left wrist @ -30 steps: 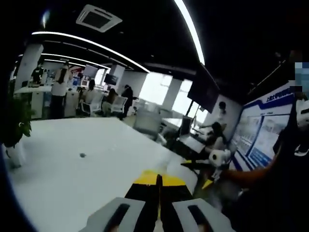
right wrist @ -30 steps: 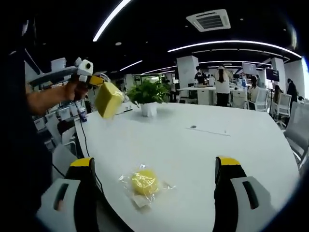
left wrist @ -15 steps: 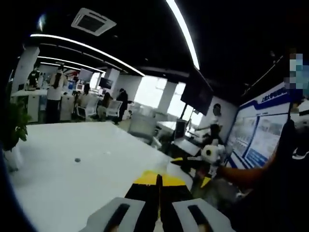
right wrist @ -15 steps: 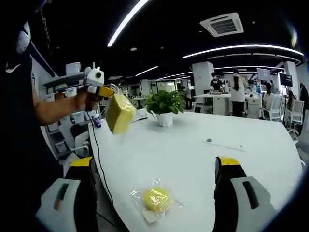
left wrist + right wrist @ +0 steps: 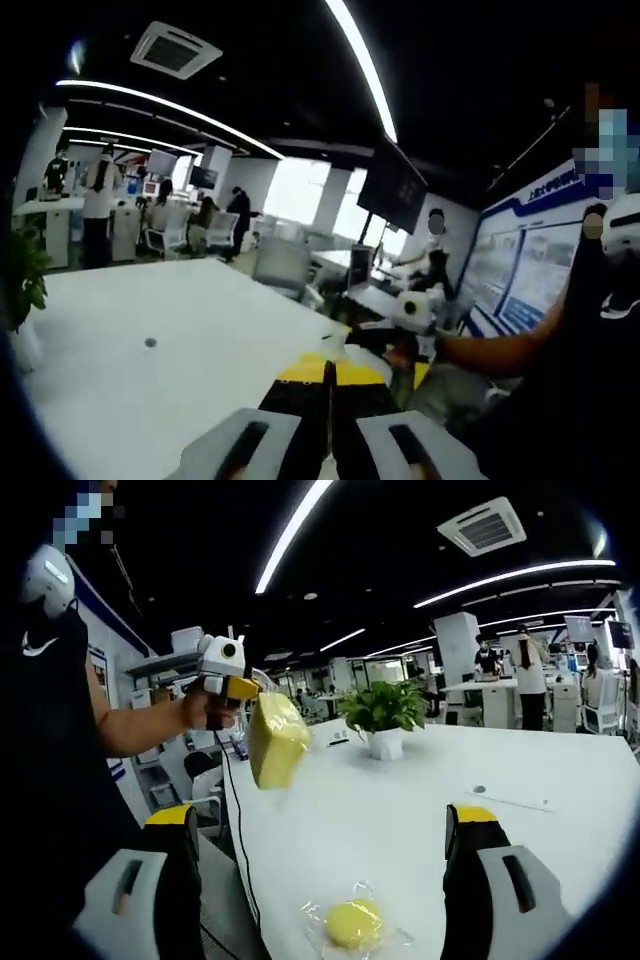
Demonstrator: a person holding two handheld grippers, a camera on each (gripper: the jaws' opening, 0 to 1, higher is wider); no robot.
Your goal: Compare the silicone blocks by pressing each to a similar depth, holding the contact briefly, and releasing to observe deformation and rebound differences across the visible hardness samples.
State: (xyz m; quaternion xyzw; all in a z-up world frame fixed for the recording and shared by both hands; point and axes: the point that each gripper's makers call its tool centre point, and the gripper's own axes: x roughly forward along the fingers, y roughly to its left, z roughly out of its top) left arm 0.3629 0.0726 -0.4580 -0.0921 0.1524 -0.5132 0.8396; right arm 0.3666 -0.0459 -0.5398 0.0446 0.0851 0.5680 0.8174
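Above the white worktop, the left gripper has lifted its squashy yellow block higher and nearer the potted plant, fingers squeezing it. Its hand reaches forward. The right gripper stays wide open over a round yellow block in crinkly plastic.

Pretty clearly an open-plan office. There's a big white table with a potted plant on it, people at desks and office chairs beyond the table, long strip lights and a ceiling air vent above it, plus a wall screen.
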